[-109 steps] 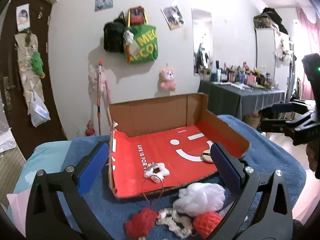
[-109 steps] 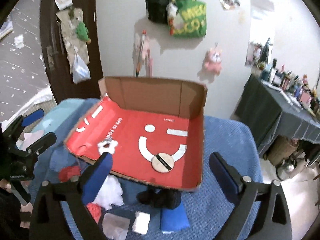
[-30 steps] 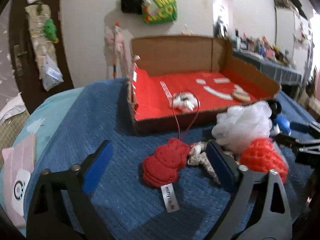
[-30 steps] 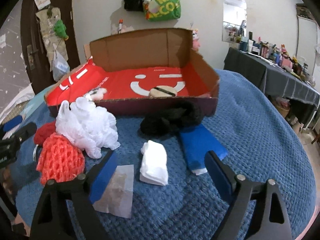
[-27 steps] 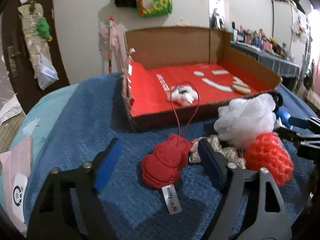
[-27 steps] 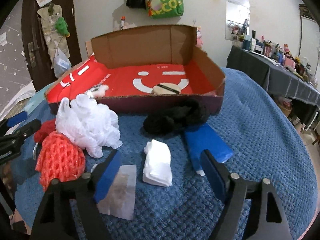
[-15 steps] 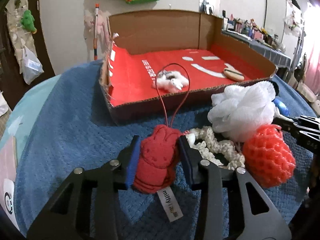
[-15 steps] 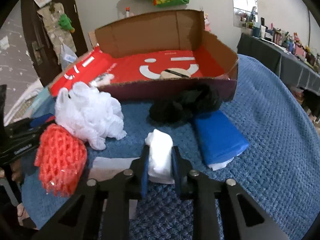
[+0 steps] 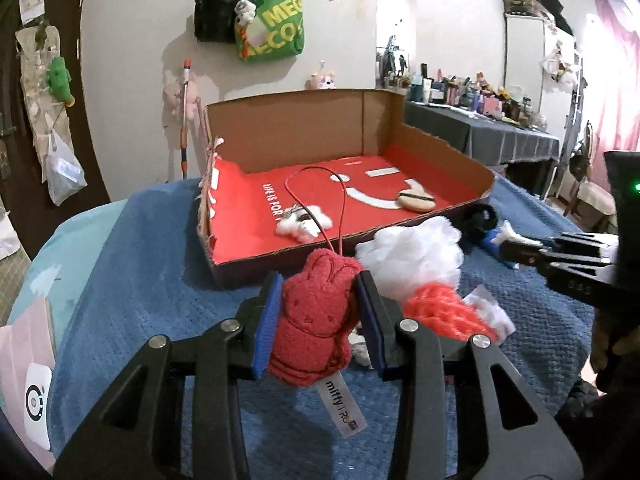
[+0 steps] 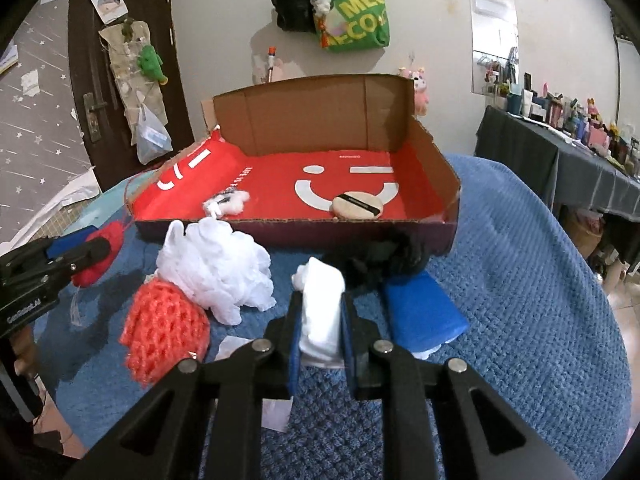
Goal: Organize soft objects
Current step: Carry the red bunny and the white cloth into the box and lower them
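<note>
Now the left claw (image 9: 318,322) is squeezing the red plush (image 9: 316,320) at lower centre, soft and yielding; the right claw (image 10: 320,330) is pinching the light white cloth (image 10: 322,312) mid-body.

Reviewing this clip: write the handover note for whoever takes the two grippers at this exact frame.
Left gripper: shut on the red plush rabbit.
Right gripper: shut on the white folded cloth.
Done: white fluffy charm and round puff lie in the red-lined box.
Left on the blue blanket: white mesh pouf, orange mesh pouf, black fuzzy item, blue pack.
</note>
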`<state>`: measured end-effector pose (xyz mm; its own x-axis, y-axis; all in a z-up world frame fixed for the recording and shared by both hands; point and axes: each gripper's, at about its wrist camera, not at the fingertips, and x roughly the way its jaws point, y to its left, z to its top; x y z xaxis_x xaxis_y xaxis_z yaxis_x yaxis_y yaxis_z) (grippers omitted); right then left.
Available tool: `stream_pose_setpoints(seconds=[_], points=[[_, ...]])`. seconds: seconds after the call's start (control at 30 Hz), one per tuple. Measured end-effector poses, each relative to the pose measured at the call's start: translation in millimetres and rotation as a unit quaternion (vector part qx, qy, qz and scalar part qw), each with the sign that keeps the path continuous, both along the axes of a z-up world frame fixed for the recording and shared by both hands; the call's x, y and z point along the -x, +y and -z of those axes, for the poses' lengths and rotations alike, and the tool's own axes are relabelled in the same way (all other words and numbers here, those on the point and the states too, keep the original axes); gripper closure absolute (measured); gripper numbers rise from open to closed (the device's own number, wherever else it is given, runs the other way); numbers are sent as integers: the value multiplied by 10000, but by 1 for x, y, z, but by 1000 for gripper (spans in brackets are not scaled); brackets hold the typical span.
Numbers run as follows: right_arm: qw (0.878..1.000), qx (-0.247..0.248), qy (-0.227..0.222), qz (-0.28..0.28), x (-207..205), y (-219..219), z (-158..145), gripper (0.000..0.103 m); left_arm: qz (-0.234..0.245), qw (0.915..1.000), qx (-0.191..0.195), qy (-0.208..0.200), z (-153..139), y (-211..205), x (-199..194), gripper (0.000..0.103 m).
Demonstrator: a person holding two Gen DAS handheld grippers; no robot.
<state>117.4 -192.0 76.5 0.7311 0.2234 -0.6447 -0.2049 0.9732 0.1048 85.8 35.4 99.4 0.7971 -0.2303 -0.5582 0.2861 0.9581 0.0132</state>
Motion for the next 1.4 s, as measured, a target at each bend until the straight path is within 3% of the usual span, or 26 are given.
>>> stream_pose_setpoints(seconds=[0.23, 0.4, 0.8, 1.17, 1.4], points=[[9996, -180, -88, -210, -14, 1, -13, 85, 434, 9985, 328, 1, -11, -19, -24, 67], [9983, -245, -142, -509, -55, 3, -32, 85, 718, 9971, 250, -1, -20, -51, -71, 67], [9867, -664, 1024, -1077, -147, 2, -13, 84, 712, 9939, -153, 830, 12, -83, -162, 67], [9745, -511, 1648, -1433, -182, 15, 6, 84, 792, 9891, -279, 1209, 29, -91, -195, 67], [9721, -404, 1770, -1484, -187, 18, 10, 83, 835, 9871, -429, 1299, 35, -96, -203, 67]])
